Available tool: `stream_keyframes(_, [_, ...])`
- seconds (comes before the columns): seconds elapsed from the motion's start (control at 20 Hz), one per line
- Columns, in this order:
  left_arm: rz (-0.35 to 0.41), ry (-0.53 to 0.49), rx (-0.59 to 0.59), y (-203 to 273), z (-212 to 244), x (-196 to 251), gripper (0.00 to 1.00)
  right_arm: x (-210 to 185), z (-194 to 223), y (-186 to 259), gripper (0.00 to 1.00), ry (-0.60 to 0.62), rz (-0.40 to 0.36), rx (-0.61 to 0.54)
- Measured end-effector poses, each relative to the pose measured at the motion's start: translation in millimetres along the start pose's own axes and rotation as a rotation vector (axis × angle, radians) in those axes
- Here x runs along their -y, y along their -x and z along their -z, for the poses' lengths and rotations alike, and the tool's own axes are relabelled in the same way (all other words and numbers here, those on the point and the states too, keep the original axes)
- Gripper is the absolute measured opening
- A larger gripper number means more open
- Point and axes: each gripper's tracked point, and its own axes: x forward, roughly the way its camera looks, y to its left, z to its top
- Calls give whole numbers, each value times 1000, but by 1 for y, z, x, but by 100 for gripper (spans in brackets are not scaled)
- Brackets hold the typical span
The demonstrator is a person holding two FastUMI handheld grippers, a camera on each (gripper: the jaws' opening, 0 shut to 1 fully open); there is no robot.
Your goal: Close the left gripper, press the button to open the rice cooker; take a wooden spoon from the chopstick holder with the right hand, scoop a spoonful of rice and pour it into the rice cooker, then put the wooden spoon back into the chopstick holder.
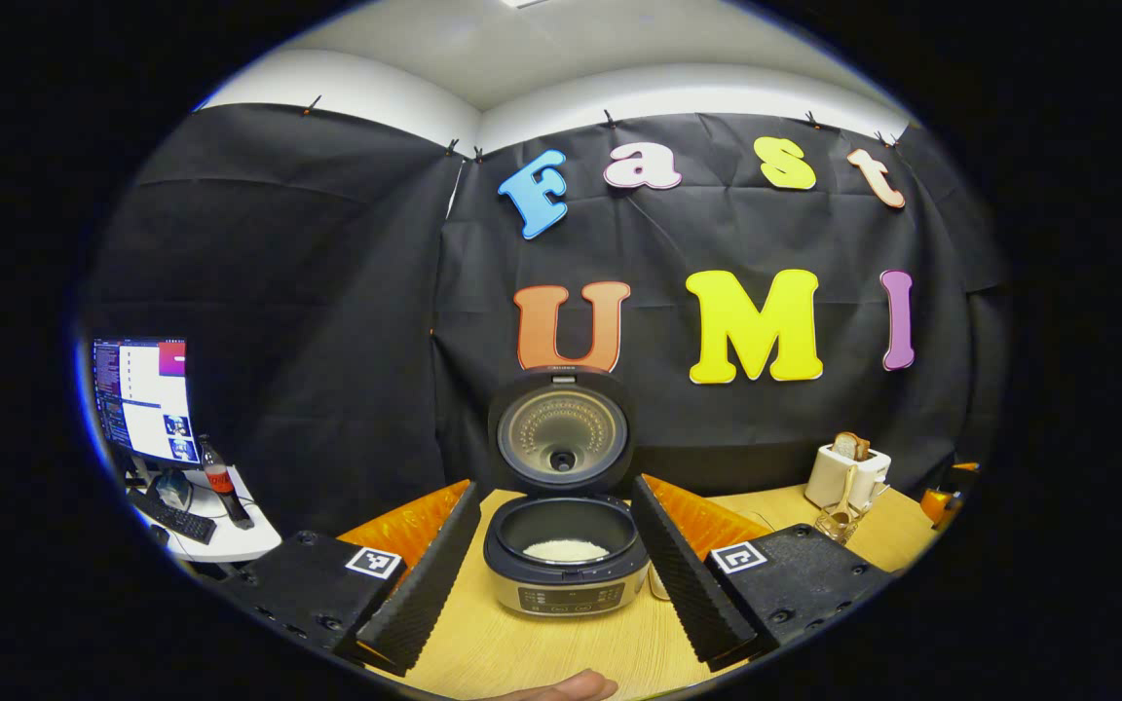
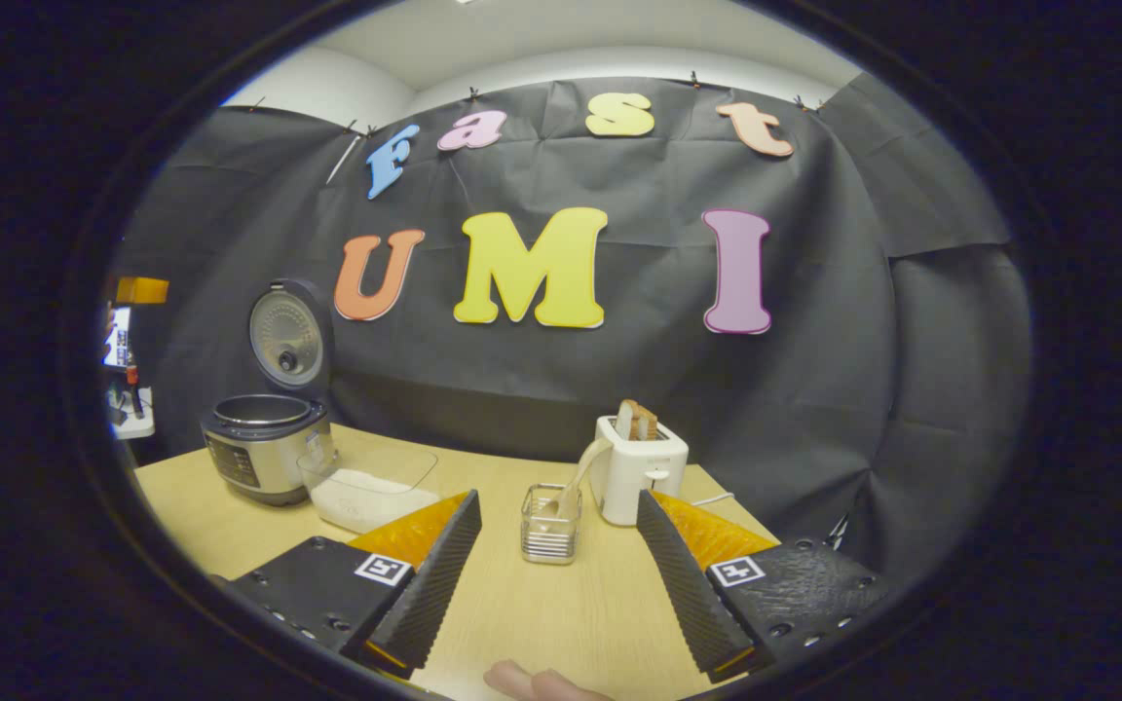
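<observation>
Grey round rice cooker [image 1: 566,560] is found lidded open, rice inside; pale wooden spoon [image 2: 576,477] is found stowed in wire holder [image 2: 549,531]; both hand-held grippers, left [image 1: 556,574] and right [image 2: 551,584], are spread; task judged complete

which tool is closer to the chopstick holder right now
Right. The right tool faces the chopstick holder straight ahead, open, with bare table between. The left tool faces the open rice cooker, and the holder sits off to its right by the toaster.
</observation>
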Motion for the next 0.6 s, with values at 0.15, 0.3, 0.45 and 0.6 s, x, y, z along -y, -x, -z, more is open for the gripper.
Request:
stream_keyframes(0.15, [17, -4, 22, -13, -25, 9, 99, 1, 16, 14, 95, 14, -26, -9])
stream_keyframes(0.3, [6, -38, 85, -31, -63, 12, 99, 0, 29, 25, 96, 13, -42, -16])
stream_keyframes(0.45, [17, -76, 133, -58, -93, 21, 99, -5, 38, 31, 95, 26, -70, -18])
stream_keyframes(0.6, [60, -71, 178, -97, -112, 30, 99, -11, 45, 39, 95, 38, -95, -11])
